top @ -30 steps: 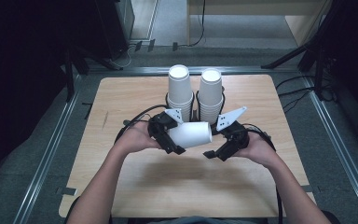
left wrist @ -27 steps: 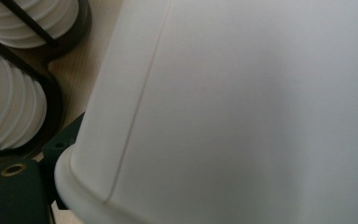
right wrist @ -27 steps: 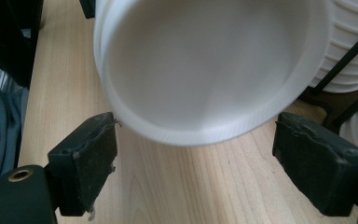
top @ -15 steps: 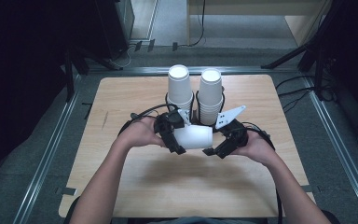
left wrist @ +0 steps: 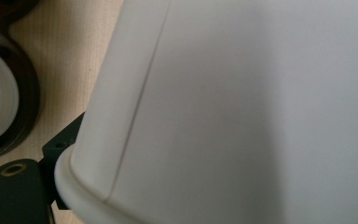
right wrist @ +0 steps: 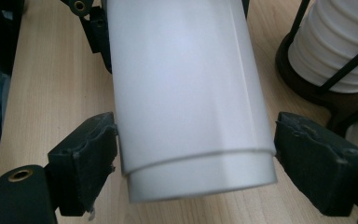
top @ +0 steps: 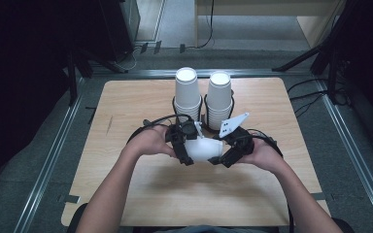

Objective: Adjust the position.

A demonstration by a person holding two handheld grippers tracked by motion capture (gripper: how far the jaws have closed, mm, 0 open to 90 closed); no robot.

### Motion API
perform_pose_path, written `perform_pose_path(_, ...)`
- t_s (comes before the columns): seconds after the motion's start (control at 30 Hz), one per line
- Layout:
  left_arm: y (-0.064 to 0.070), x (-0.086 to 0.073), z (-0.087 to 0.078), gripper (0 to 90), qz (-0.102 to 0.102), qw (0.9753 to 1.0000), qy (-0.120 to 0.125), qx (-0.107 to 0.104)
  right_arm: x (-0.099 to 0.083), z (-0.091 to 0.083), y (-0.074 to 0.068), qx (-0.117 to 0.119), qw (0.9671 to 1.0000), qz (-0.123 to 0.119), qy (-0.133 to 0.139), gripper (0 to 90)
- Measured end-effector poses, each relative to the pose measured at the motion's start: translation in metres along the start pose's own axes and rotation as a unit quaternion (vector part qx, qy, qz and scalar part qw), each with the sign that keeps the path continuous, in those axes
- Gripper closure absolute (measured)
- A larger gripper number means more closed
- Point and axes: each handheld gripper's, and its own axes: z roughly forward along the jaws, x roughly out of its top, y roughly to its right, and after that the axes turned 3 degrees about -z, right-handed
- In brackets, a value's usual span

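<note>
A white paper cup (top: 203, 149) lies on its side just above the table, held between both grippers. My left gripper (top: 183, 148) is shut on its rim end; in the left gripper view the cup's wall (left wrist: 237, 116) looms close, with one black jaw at the lower left. My right gripper (top: 222, 156) is at the cup's base end. In the right gripper view the cup (right wrist: 186, 93) lies between the two black pads (right wrist: 91, 149), and both press against its sides near the base.
Two tall stacks of white cups (top: 188, 92) (top: 219, 97) stand in black wire holders (right wrist: 307, 88) just behind the grippers. The wooden table (top: 126, 107) has bare room to the left, right and front. Cables trail from both grippers.
The right gripper has come in from the right and its jaws now sit around the cup's base. The left gripper with the cup has shifted slightly right and toward the person.
</note>
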Motion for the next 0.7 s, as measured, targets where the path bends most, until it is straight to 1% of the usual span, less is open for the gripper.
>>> perform_pose_path(0.03,0.001,0.001,0.004,9.8,-0.006,0.9999,-0.008,-0.005,0.001,0.003,0.0,0.0,1.0,-0.004,-0.004,14.1)
perform_pose_path(0.1,0.001,0.002,0.007,9.7,-0.01,0.9998,-0.014,-0.009,0.001,0.006,-0.001,-0.002,0.9999,-0.008,-0.009,14.1)
perform_pose_path(0.13,0.002,0.002,0.01,9.7,-0.014,0.9998,-0.011,-0.011,0.001,0.008,-0.002,0.001,0.9999,-0.009,-0.011,14.1)
perform_pose_path(0.17,0.002,0.003,0.011,9.7,-0.016,0.9996,-0.017,-0.016,0.002,0.009,-0.003,0.002,0.9998,-0.009,-0.015,14.1)
perform_pose_path(0.2,0.001,0.004,0.013,9.7,-0.011,0.9996,-0.02,-0.015,0.002,0.011,-0.003,0.002,0.9998,-0.011,-0.017,14.1)
perform_pose_path(0.23,0.002,0.005,0.014,9.7,-0.015,0.9995,-0.021,-0.019,0.002,0.013,-0.003,0.004,0.9997,-0.014,-0.019,14.1)
perform_pose_path(0.27,0.003,0.005,0.016,9.7,-0.017,0.9995,-0.018,-0.02,0.002,0.016,-0.003,0.011,0.9995,-0.024,-0.017,14.1)
perform_pose_path(0.33,0.004,0.006,0.016,9.6,-0.015,0.9995,-0.02,-0.021,0.002,0.019,-0.005,0.01,0.9993,-0.019,-0.029,14.1)
perform_pose_path(0.37,0.004,0.007,0.017,9.7,-0.01,0.9994,-0.025,-0.023,0.003,0.021,-0.006,0.011,0.9992,-0.022,-0.032,14.1)
perform_pose_path(0.4,0.004,0.007,0.017,9.6,-0.01,0.9994,-0.023,-0.024,0.003,0.023,-0.007,0.009,0.999,-0.023,-0.038,14.1)
perform_pose_path(0.43,0.004,0.007,0.017,9.6,-0.01,0.9994,-0.023,-0.024,0.003,0.023,-0.007,0.009,0.999,-0.023,-0.038,14.1)
perform_pose_path(0.47,0.005,0.007,0.018,9.6,-0.017,0.9993,-0.02,-0.028,0.003,0.026,-0.008,0.009,0.9985,-0.03,-0.044,16.9)
perform_pose_path(0.5,0.004,0.007,0.018,9.6,-0.021,0.9989,-0.025,-0.034,0.003,0.027,-0.009,0.012,0.9982,-0.035,-0.046,19.9)
perform_pose_path(0.53,0.004,0.007,0.018,9.6,-0.021,0.9989,-0.025,-0.034,0.003,0.027,-0.009,0.012,0.9982,-0.035,-0.046,19.9)
perform_pose_path(0.57,0.003,0.007,0.017,9.6,-0.012,0.9989,-0.03,-0.035,0.004,0.027,-0.011,0.011,0.9979,-0.039,-0.05,20.5)
perform_pose_path(0.6,0.005,0.006,0.017,9.3,-0.019,0.999,-0.023,-0.034,0.005,0.027,-0.011,0.01,0.9978,-0.041,-0.051,20.6)
perform_pose_path(0.67,0.005,0.006,0.017,8.8,-0.019,0.999,-0.02,-0.034,0.005,0.027,-0.011,0.009,0.9979,-0.042,-0.049,20.6)
perform_pose_path(0.7,0.005,0.005,0.016,8.4,-0.014,0.9996,-0.009,-0.025,0.005,0.026,-0.012,0.006,0.998,-0.045,-0.045,20.5)
